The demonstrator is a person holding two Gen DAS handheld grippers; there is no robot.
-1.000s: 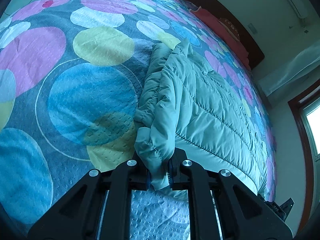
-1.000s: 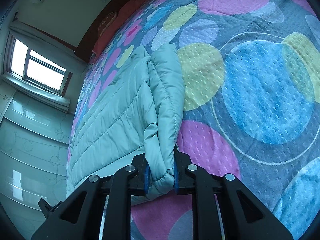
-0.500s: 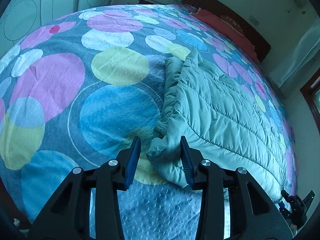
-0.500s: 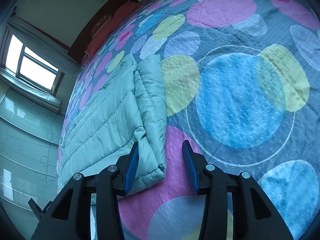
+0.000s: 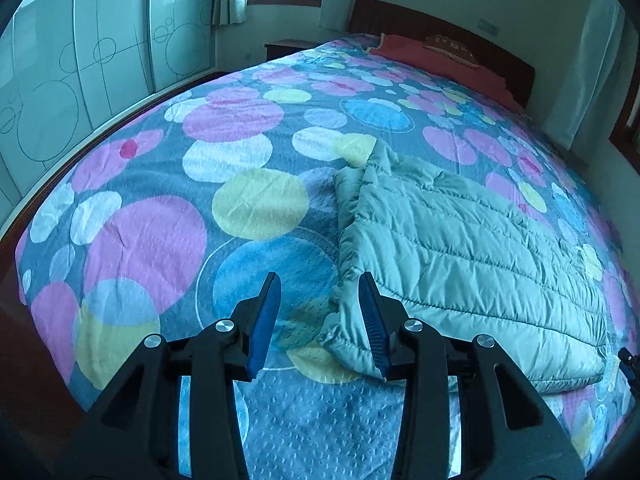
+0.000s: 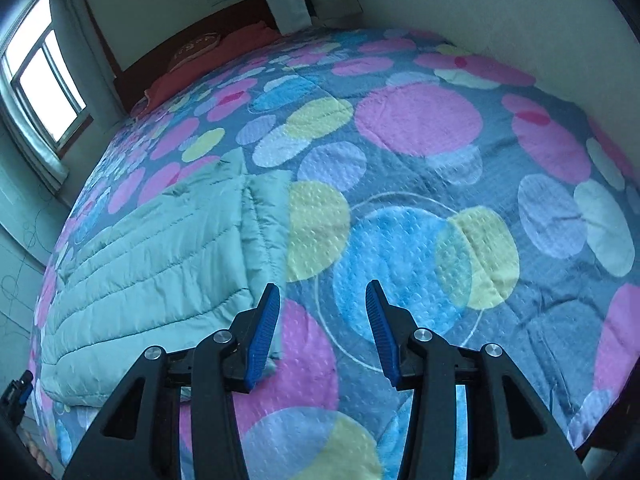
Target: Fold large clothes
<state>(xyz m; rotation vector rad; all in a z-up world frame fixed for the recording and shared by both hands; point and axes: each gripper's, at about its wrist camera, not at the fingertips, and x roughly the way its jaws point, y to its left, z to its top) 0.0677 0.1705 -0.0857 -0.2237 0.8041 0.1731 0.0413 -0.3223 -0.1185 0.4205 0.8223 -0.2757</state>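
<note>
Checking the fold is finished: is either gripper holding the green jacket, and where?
Nothing is held. The left gripper and right gripper are open, above the bedspread; the jacket lies free.

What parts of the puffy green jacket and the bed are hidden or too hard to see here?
- Puffy green jacket, left wrist view: its near corner sits behind the left gripper's finger; sleeves and zip are folded underneath.
- Jacket, right wrist view: the near edge is behind the right gripper's finger.
- Pillow: its pattern is too small to read.
- Bedspread: its edges are cut off by the frame.
</note>
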